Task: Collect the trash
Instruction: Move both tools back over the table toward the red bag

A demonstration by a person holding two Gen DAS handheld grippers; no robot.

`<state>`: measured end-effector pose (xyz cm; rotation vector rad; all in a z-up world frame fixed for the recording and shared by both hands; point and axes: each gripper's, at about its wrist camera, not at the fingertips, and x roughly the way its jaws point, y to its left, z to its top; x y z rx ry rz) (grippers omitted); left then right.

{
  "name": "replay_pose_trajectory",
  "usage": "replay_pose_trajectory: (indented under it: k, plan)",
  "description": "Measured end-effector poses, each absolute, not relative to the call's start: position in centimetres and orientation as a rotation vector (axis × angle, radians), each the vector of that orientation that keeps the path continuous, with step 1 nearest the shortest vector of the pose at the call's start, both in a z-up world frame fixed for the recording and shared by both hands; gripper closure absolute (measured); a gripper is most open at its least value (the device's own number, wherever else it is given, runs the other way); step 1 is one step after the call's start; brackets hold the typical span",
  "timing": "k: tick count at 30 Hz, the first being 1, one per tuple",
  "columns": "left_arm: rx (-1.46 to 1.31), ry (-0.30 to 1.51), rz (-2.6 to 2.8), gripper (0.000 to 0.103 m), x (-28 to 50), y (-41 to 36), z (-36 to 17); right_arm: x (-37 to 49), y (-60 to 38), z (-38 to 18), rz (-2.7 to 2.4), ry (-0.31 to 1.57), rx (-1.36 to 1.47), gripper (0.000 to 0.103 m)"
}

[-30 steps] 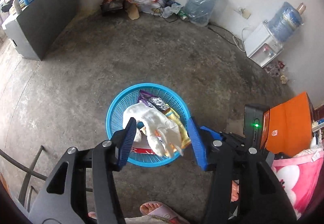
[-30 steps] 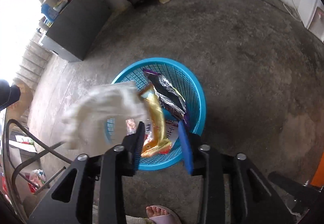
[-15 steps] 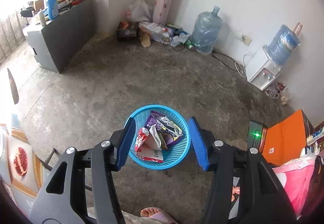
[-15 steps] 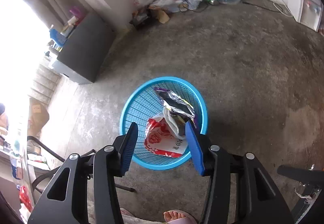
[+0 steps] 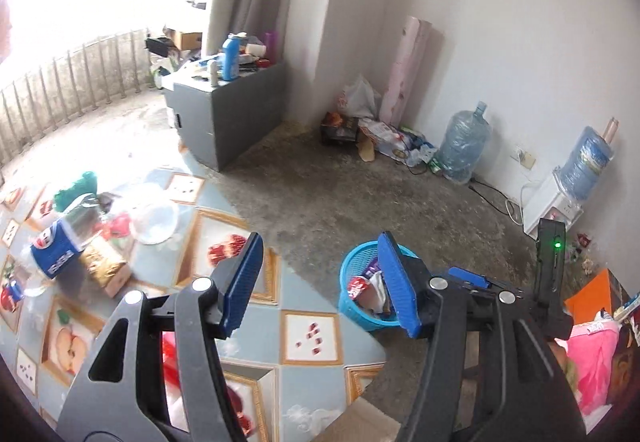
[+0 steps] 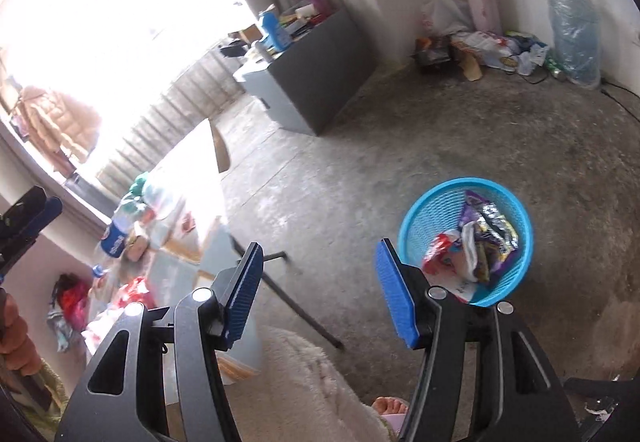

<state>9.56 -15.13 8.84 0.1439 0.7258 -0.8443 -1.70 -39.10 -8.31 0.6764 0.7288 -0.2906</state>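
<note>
A blue mesh basket (image 5: 352, 306) (image 6: 432, 214) stands on the concrete floor, holding several wrappers and a white wad. My left gripper (image 5: 320, 282) hovers over the table's edge, and its jaws are opening with nothing between them. The basket lies partly behind its right finger. On the table (image 5: 308, 330) lie a Pepsi bottle (image 5: 56, 250), a gold packet (image 5: 104, 262), a clear plastic lid (image 5: 154, 218) and a red wrapper (image 5: 116, 226). My right gripper (image 6: 319, 294) is high above the floor to the left of the basket, and its jaws are also opening on nothing.
A grey cabinet (image 5: 236, 114) with bottles on top stands by the curtain. Bags and litter (image 5: 372, 130) and a water jug (image 5: 464, 146) line the far wall, and a dispenser (image 5: 560, 202) stands at the right. A bare foot (image 6: 390, 408) and a fluffy garment (image 6: 308, 382) are below my right gripper.
Both grippers rose and swung left, away from the basket, bringing the table into view. The white wad and the gold wrapper left the jaws and lie in the basket. Both jaws widened.
</note>
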Motion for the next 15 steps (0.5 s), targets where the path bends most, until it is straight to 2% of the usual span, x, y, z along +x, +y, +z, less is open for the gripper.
replay_pose_trajectory:
  k: [7,15]
  plan:
    - [0.09,0.677,-0.608,0.047,9.6,-3.7,9.4,1.5,-33.4,-6.4,-0.097,0.769,0.677,0.046]
    - [-0.017,0.723,-0.443,0.047,10.0,5.8,6.6,5.6,-27.4,-6.6,0.069,0.859,0.661,0.046]
